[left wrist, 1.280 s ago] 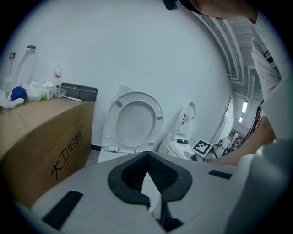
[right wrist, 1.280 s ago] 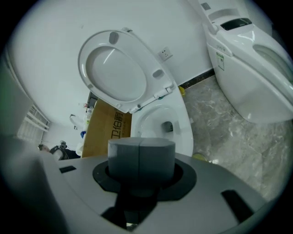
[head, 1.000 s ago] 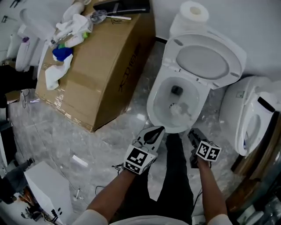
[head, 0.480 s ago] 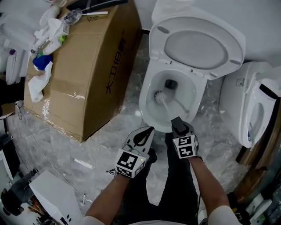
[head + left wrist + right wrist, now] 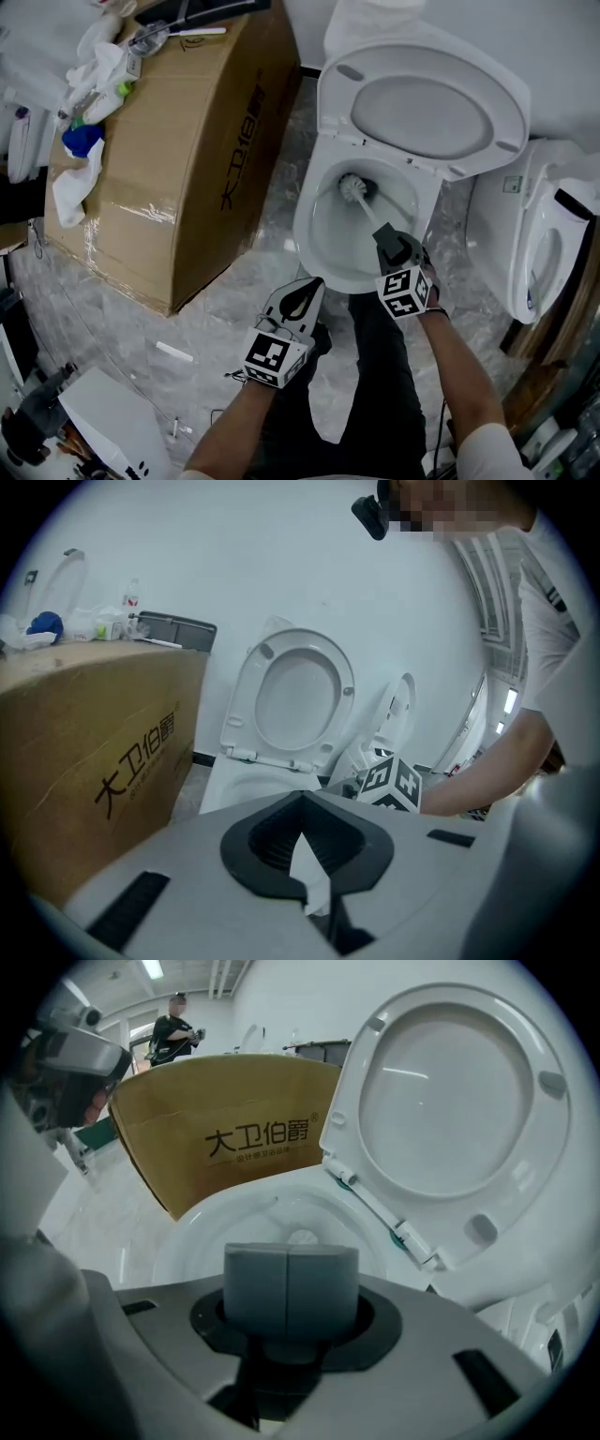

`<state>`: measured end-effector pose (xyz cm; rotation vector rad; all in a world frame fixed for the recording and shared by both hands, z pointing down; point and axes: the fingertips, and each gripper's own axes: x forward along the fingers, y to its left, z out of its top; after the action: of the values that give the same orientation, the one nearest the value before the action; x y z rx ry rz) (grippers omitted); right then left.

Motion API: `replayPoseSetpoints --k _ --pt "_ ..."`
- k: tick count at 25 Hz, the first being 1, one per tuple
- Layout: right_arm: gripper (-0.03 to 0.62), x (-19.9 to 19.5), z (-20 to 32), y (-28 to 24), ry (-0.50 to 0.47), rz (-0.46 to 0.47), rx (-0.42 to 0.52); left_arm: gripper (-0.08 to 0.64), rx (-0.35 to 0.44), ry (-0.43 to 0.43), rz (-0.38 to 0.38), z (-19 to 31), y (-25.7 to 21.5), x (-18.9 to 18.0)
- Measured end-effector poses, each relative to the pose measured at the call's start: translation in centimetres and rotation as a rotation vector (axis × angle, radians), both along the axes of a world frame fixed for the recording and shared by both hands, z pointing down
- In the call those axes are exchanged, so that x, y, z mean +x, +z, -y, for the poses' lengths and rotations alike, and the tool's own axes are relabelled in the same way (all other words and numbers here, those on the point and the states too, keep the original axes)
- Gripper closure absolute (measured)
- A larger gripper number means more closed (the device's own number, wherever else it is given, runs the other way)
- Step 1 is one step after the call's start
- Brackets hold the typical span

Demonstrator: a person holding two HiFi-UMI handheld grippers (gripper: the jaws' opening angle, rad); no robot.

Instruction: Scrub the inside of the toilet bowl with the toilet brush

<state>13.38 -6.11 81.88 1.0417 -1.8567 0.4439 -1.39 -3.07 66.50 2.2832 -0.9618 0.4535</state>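
Nearest the camera, the person's forearms reach forward over dark trousers and a grey marbled floor [image 5: 225, 300]. The left gripper [image 5: 317, 284] hangs low above that floor, just short of the front rim of the toilet bowl [image 5: 305, 230]; its own view shows the black jaws meeting at their tips with nothing caught between them [image 5: 300, 803]. The right gripper [image 5: 387, 240] sits higher, over the bowl's front right rim, and its grey jaws are pressed together on the handle of the toilet brush [image 5: 356, 190]. The white handle runs forward and down from the jaws, and the bristle head lies deep inside the bowl against the back wall, close by the dark drain opening. In the right gripper view the brush head [image 5: 302, 1237] peeps just above the clamped jaws [image 5: 290, 1283], inside the bowl [image 5: 202, 1232]. Behind the bowl the seat and lid [image 5: 427, 98] stand raised. To the left of the toilet stands a large cardboard box [image 5: 178, 178] with printed characters on its side; white cloths [image 5: 75, 183] and a blue item [image 5: 80, 139] lie along its far left edge. To the right a second white toilet [image 5: 539, 239] stands near a white wall.
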Motion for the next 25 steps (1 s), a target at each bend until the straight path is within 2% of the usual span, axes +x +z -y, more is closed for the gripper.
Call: replayPoseSetpoints --k 7,13,17,25 --pt "0.437 4.9 1.0 -0.5 -0.03 -0.111 0.02 0.552 -0.001 -0.003 -0.006 0.7 -0.3 1.4" --pt "0.437 7.3 -2.8 0.2 -0.072 -0.214 -0.045 0.552 -0.001 0.004 -0.014 0.8 -0.7 2.3" --pt "0.437 6.2 -5.5 0.3 -0.081 -0.22 -0.083 0.552 -0.006 0.008 -0.017 0.4 -0.6 2.5" --pt "0.437 0.2 -8.2 0.3 0.004 -0.119 -0.146 0.552 -0.012 0.001 -0.018 -0.1 -0.4 1.6"
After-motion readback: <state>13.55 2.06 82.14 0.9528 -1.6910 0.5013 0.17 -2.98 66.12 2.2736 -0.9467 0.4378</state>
